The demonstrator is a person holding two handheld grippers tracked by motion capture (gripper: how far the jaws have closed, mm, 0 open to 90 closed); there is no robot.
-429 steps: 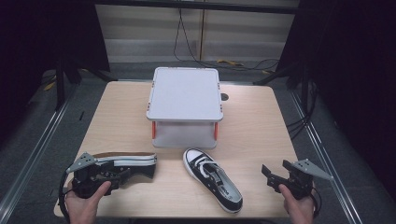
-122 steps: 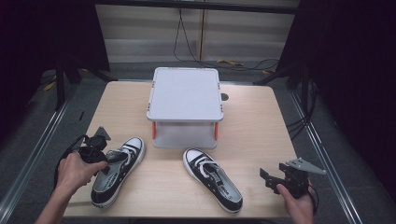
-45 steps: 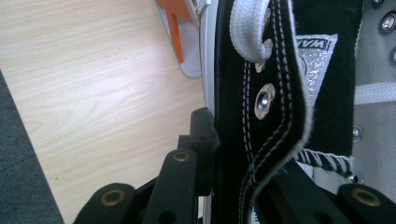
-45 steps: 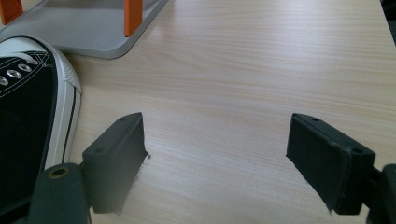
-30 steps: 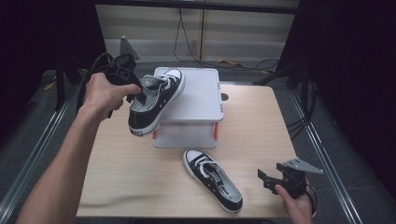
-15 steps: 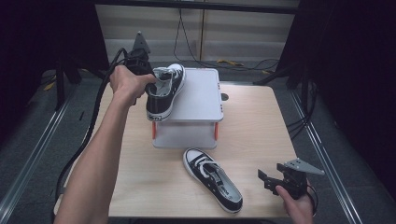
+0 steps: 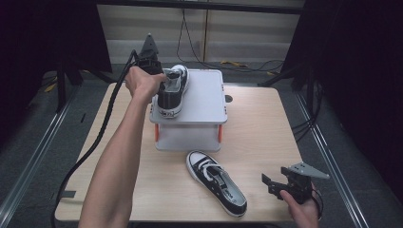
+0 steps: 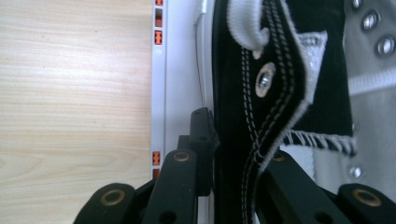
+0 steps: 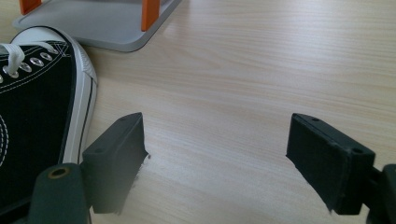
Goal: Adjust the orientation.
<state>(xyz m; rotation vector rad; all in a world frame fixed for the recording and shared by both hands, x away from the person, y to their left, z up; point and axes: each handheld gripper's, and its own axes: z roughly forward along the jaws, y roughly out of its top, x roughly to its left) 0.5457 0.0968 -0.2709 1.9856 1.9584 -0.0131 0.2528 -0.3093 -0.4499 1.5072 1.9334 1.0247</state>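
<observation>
Left tongs (image 7: pixel 159 78) grasp the black canvas sneaker (image 7: pixel 172 91) by its collar, now lowered onto the grey plastic stand (image 7: pixel 204 102): placement nearly done. Right tongs (image 9: pixel 215 163) released beside second sneaker (image 7: pixel 216 182) on worktop (image 7: pixel 266 123).

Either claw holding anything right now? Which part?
Left claw is shut on the black sneaker, pinching its side wall by the eyelets, over the grey box lid. Right claw is open, empty.
</observation>
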